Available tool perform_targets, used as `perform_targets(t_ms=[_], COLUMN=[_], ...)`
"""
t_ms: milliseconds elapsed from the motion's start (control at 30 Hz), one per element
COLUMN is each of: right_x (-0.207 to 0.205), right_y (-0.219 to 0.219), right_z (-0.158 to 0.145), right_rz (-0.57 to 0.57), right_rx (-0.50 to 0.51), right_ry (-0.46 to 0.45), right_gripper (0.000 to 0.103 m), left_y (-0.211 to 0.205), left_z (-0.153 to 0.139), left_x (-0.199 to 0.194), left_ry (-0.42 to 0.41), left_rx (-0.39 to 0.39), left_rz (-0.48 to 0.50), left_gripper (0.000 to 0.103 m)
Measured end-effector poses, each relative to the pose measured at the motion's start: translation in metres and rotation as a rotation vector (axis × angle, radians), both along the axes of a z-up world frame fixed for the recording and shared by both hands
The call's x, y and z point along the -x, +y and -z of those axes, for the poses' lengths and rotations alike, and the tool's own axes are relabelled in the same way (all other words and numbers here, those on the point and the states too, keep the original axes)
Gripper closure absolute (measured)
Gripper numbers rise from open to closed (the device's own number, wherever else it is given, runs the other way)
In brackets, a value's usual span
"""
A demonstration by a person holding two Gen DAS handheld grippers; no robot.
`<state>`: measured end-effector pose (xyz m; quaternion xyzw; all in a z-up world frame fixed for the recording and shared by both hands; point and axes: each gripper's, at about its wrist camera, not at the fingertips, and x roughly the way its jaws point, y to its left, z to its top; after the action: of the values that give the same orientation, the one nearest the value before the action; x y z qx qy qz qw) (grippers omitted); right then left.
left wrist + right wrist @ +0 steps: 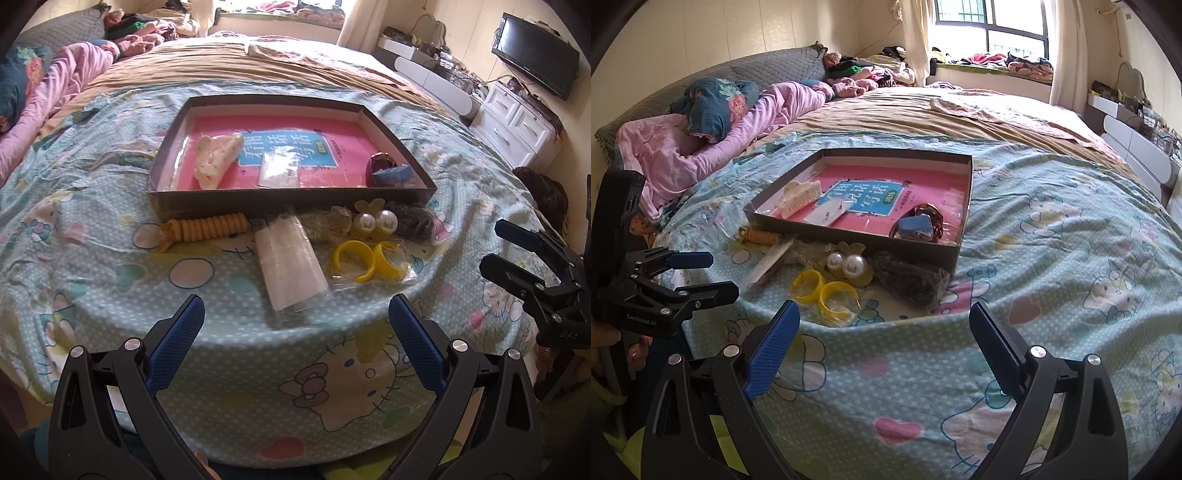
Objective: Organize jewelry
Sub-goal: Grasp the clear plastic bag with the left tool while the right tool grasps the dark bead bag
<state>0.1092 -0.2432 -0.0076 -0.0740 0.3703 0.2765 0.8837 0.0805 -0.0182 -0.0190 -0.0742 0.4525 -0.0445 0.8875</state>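
Left wrist view: our left tongs hang wide open and empty, short of the bed's near edge. The shallow box lies on the bedspread and already holds a cream claw clip, a small clear packet and a dark red piece with something blue on it. Left outside, just before the box front: an orange coil tie, a long clear sleeve, two yellow rings in a bag, pearl earrings and a dark mesh lump. We judge the sorting roughly a third done.

Right wrist view: our right tongs are also spread wide, holding nothing, nearest the yellow rings. The coil tie is half hidden behind the box corner; the sleeve's contents and the mesh lump's nature are hard to make out.
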Motion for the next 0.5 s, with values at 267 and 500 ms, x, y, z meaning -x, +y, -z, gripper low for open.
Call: perform_targets(t_ms=[267,500], right_x=[-0.013,-0.032], right_y=[-0.004,-0.002], right_z=[0.011,0.022], right_rz=[0.026,0.051], right_rx=[-0.008,-0.011], right_ry=[0.028,0.056], right_gripper=[0.011,0.011], left_y=[-0.002,-0.003], left_z=[0.008,0.019], left_x=[-0.01,-0.023], left_ry=[0.013,0.043], left_rx=[0.046,0.078], left_rz=[0.009,0.003], left_gripper=[0.01,0.018])
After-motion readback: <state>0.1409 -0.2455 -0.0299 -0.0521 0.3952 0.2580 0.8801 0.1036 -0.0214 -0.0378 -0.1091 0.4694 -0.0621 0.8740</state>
